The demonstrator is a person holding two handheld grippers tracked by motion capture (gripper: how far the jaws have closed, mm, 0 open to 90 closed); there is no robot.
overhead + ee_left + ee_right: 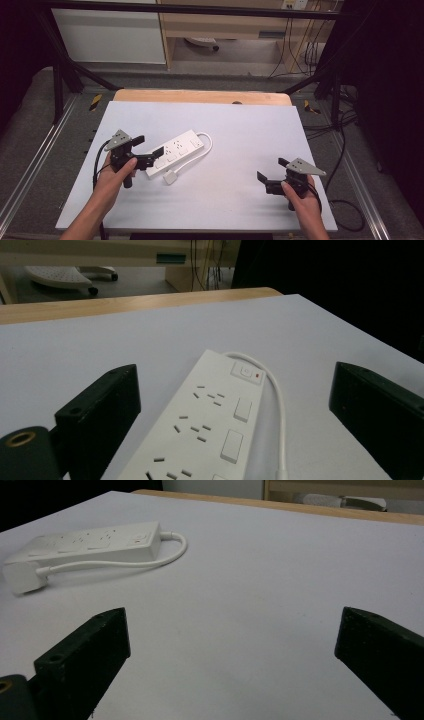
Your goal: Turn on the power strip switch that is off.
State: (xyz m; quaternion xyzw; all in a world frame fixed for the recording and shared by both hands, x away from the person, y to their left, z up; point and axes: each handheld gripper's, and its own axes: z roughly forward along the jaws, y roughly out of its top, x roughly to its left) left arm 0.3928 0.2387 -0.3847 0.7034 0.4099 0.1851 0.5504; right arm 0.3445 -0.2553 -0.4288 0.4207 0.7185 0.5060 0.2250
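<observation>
White power strip [176,152], cord looped to its plug, lies flat; both grippers' fingers spread apart

The high view looks forward and down over the whole white table [225,200]. The left gripper view sits low and close behind the power strip [200,435], facing the far edge. The right gripper view, low too, faces across bare table, with the power strip farther off at its upper left.
</observation>
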